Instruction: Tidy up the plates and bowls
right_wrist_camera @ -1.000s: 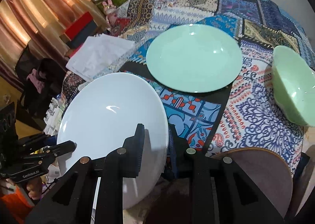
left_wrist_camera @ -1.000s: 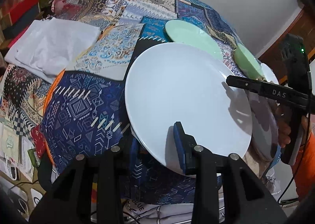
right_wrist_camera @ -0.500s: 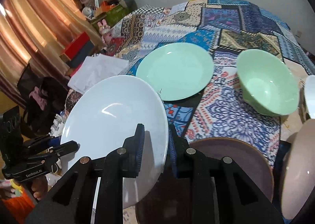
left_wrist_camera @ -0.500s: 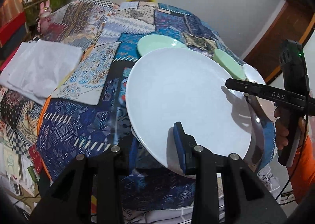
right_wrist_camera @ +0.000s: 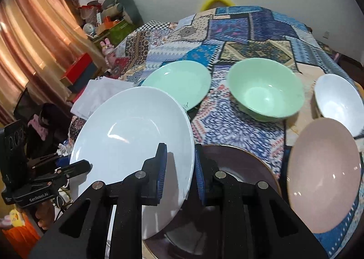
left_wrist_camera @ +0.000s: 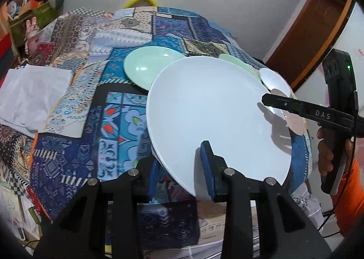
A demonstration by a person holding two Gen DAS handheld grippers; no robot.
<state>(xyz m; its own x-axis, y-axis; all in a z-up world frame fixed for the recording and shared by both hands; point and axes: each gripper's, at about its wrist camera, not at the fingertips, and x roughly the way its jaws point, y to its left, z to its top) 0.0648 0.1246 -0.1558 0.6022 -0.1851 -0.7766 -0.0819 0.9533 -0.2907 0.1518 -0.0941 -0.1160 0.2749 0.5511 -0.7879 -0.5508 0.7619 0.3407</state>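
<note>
Both grippers hold one large white plate (left_wrist_camera: 211, 111) by opposite rims, lifted above the patchwork tablecloth. My left gripper (left_wrist_camera: 182, 168) is shut on its near rim. My right gripper (right_wrist_camera: 179, 168) is shut on the other rim of the white plate (right_wrist_camera: 129, 140), and also shows in the left wrist view (left_wrist_camera: 268, 99). A dark brown plate (right_wrist_camera: 241, 168) lies just beneath. A green plate (right_wrist_camera: 179, 81), a green bowl (right_wrist_camera: 266, 90), a white bowl (right_wrist_camera: 336, 99) and a pink bowl (right_wrist_camera: 323, 174) sit on the table.
A folded white cloth (left_wrist_camera: 29, 93) lies at the table's left side. The green plate (left_wrist_camera: 150, 65) sits behind the held plate. Curtains (right_wrist_camera: 34, 38), boxes and clutter stand beyond the table's left edge. A wooden door frame (left_wrist_camera: 314, 31) is at the right.
The white plate, held by both grippers, has risen and moved right, toward the brown plate. More of the bowls at the right have come into the right wrist view.
</note>
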